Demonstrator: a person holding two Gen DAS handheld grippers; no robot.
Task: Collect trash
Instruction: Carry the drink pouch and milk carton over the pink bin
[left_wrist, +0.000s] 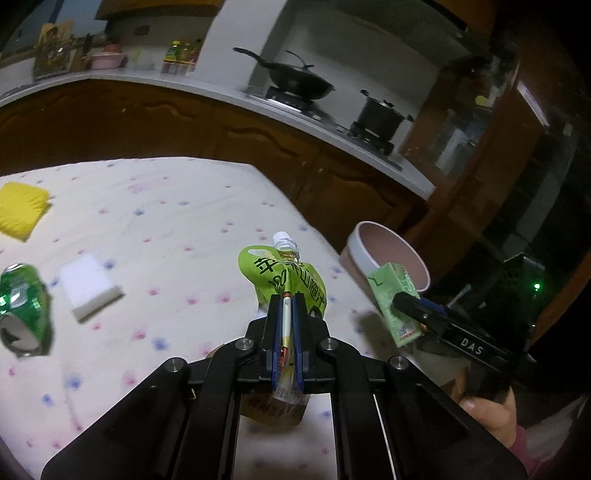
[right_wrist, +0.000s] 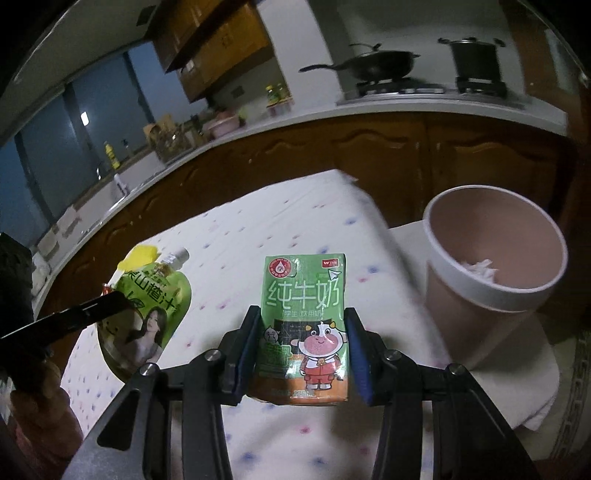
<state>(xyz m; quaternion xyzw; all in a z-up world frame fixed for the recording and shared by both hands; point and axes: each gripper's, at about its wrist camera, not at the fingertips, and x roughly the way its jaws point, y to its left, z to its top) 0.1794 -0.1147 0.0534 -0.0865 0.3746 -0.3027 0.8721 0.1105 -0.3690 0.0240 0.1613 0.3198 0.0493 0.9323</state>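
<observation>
Left gripper (left_wrist: 288, 301) is clamping a green spouted juice pouch (left_wrist: 284, 273); right gripper (right_wrist: 301, 328) is squeezing a green milk carton (right_wrist: 306, 325) beside the pink round bin (right_wrist: 495, 273), above the dotted tablecloth (left_wrist: 177, 229), with 1 crushed green can (left_wrist: 24, 306) lying well apart.

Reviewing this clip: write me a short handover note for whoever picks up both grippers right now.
Left gripper: shut on the green spouted juice pouch, held above the table.
Right gripper: shut on the green milk carton, held upright near the bin.
The pink round bin with a white rim stands to the right, off the table edge; something pale already lies inside.
Left to do: drop both items in the bin, then fetch the crushed green can on the dotted tablecloth. The white block and yellow sponge also lie there; whether they are trash is unclear.
</observation>
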